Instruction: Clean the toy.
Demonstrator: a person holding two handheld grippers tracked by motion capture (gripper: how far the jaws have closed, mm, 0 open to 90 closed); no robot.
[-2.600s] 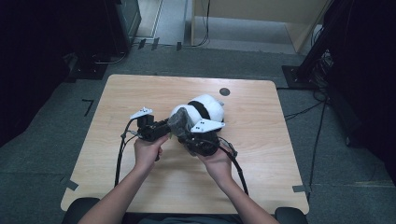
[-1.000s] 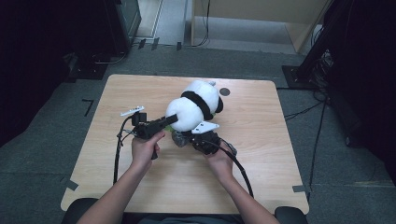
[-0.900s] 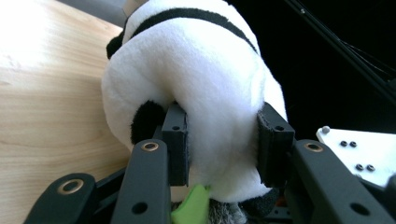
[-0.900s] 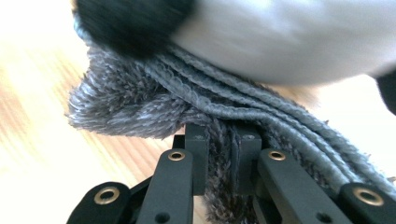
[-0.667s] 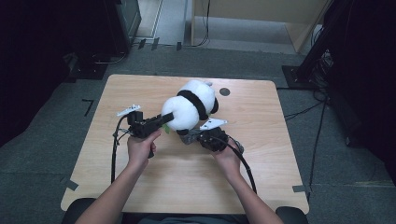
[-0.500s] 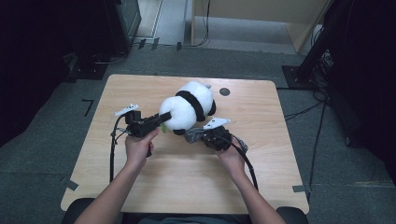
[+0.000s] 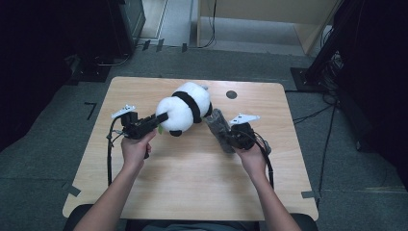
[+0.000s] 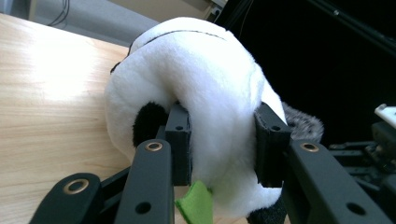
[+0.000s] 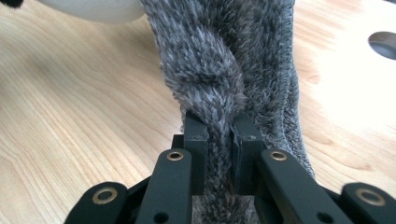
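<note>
Left hand-held gripper (image 7: 161,118) squeezed on the soft panda toy (image 7: 185,107), near the middle of the worktop (image 7: 192,168). Right hand-held gripper (image 9: 219,128) pinched tight on the fuzzy grey cloth (image 9: 233,60) just beside the panda.

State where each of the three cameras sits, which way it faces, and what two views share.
High view: above the person's side, looking forward and down on the table; both forearms and grippers show.
Left gripper view: on the left gripper, facing the panda plush.
Right gripper view: on the right gripper, facing the grey fuzzy cloth.
All share the table.
</note>
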